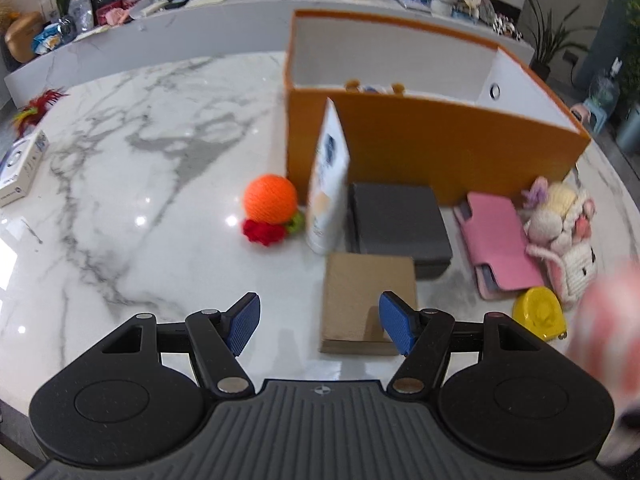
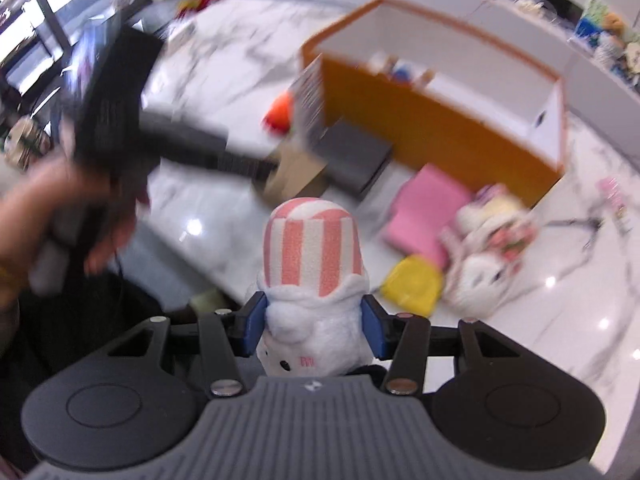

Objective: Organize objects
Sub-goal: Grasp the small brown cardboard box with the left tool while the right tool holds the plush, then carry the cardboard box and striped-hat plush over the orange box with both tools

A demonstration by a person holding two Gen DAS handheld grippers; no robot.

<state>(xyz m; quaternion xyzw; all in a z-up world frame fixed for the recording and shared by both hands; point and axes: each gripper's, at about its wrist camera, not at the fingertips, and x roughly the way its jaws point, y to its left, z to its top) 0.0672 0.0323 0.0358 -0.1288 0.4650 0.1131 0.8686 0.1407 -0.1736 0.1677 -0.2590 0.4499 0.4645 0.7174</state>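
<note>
The right gripper (image 2: 314, 330) grips a striped plush toy (image 2: 314, 256) above the desk (image 2: 560, 320), mid-carry. It likely belongs in the orange box (image 2: 440, 128) toward the far edge. The left gripper (image 1: 320, 322) hangs open, empty, over a cardboard box (image 1: 366, 300).

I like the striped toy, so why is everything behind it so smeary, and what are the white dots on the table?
Right wrist view: the plush toy looks sharp, the orange box behind is motion-blurred. Left wrist view: mostly sharp, bright lamp glare on the marble table, edges curved by the fisheye.
</note>
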